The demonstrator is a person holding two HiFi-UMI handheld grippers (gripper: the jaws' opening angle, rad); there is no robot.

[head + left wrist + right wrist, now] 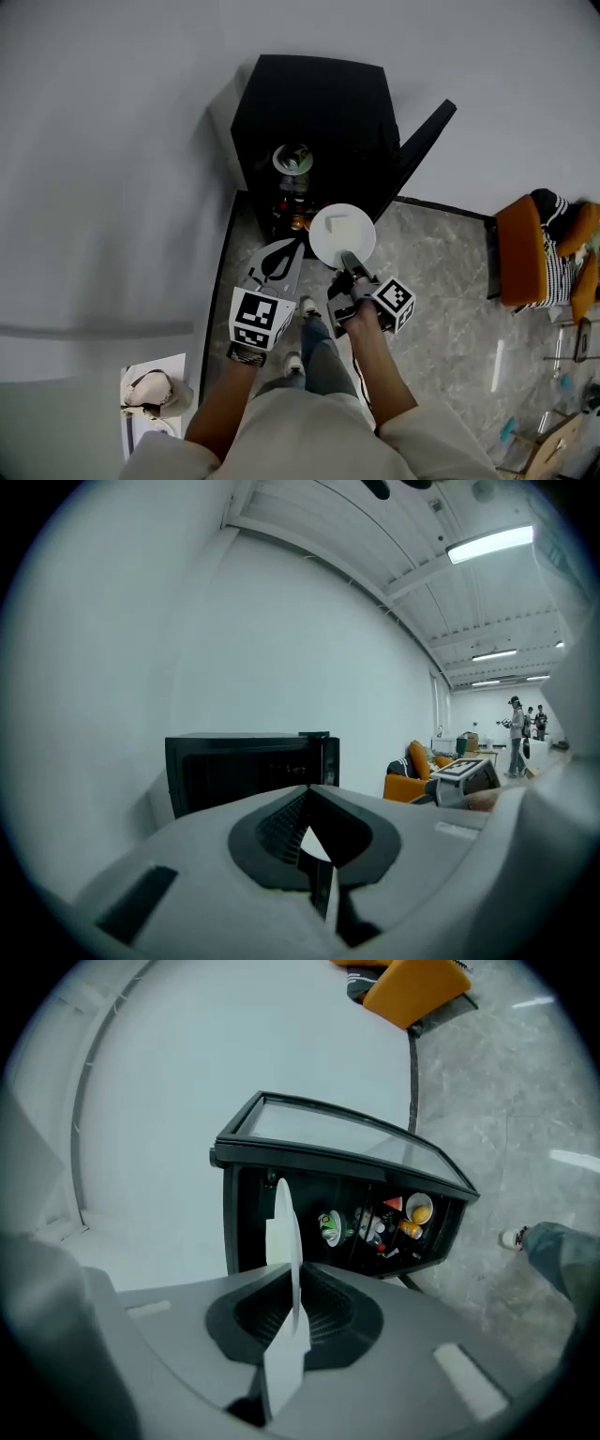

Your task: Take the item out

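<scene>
Right gripper view shows the right tool clenched on the rim of a white plate, which stands edge-on between its jaws and juts out past their tips. Straight ahead of this tool, beyond the plate, a black cabinet stands open with small items on its shelves. Just beside it on the left, the left tool has its jaws together, empty, and faces the same cabinet.
</scene>
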